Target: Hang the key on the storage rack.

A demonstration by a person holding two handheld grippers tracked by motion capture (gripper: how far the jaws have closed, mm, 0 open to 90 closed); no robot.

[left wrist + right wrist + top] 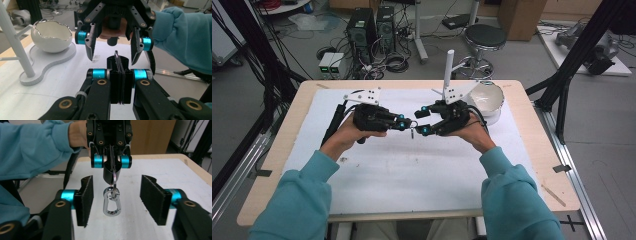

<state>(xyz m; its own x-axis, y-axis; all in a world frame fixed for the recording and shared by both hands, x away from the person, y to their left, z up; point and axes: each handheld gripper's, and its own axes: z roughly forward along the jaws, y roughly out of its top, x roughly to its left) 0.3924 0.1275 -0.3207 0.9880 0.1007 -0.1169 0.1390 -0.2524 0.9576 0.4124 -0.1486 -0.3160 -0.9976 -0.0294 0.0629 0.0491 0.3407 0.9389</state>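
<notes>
Black claws (113, 202) with cyan cylinders, silver chrome carabiner (112, 204), teal sleeves (512, 197), white mat (412, 170), silver-rimmed white bowl (51, 36)

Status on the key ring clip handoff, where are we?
Done: the left gripper is shut on the key ring, with the metal clip hanging off the table. In hand: the right gripper sits open, jaws either side of the clip, not touching. Left: closing on it; the bowl stand holds nothing yet.

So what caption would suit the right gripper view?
Left gripper dangles a silver carabiner between the right gripper's open jaws.
</notes>
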